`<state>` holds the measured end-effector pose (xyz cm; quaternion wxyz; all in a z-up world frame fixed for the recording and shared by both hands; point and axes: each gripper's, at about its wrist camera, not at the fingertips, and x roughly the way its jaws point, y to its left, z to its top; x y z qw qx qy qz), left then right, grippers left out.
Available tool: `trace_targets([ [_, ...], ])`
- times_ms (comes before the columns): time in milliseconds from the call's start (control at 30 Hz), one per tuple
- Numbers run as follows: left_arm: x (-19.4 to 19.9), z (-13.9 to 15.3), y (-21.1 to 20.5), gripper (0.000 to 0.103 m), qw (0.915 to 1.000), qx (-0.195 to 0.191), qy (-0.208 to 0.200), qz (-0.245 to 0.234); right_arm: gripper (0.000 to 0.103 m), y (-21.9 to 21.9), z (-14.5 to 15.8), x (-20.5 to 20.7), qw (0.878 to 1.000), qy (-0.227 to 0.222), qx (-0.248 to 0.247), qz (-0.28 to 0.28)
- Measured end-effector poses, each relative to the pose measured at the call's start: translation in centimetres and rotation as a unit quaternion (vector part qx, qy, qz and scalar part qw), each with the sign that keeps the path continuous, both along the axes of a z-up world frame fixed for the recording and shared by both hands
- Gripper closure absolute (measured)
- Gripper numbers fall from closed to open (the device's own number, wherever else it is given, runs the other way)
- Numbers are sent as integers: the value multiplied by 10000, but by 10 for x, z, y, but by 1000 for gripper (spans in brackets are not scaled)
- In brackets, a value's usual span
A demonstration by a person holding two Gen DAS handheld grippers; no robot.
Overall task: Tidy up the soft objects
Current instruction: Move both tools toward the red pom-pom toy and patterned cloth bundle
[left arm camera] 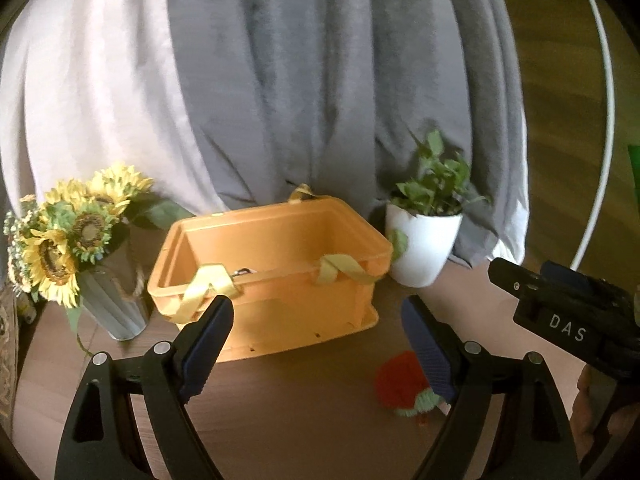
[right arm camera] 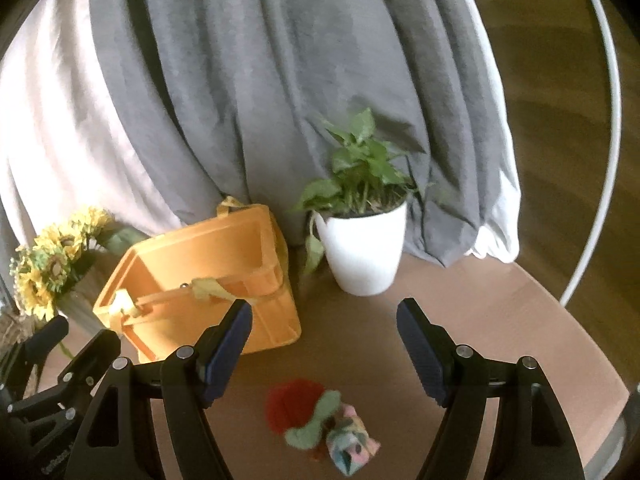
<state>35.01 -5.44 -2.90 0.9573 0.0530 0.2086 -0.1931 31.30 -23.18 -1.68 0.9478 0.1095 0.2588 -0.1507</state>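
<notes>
Orange basket [left arm camera: 276,280] looks empty; white pot [right arm camera: 362,250] holds plant. Only right view shows pastel toy [right arm camera: 352,446] beside red toy [right arm camera: 294,406]. Both grippers [left arm camera: 316,344] [right arm camera: 324,350] apart, holding nothing.

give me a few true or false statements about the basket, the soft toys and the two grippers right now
1. The orange basket stands between the sunflower vase and the white plant pot. True.
2. The red and green soft toy is already inside the basket. False: it lies on the table in front of the basket.
3. The right gripper is shut on the red toy. False: its jaws stand open and empty above the toys.
4. A pastel patterned soft toy lies next to the red one. True.
5. The left gripper is open with nothing between its jaws. True.
</notes>
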Motion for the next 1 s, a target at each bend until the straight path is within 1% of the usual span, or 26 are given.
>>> trace_targets([
  [333,-6,-21,-12,16,9973,294,101,-667,27,3,-17,-26,9995,148,-25,-266],
  [467,-7,-30,-18,15,9945,462,135,-933,27,1,-29,-31,9989,283,160,-323],
  [800,-2,-55,-31,14,9857,824,315,-1437,28,0,-58,-33,9961,725,349,-374],
  [1000,3,-75,-41,13,9772,1059,512,-1769,30,-5,-76,-29,9927,1016,560,-343],
])
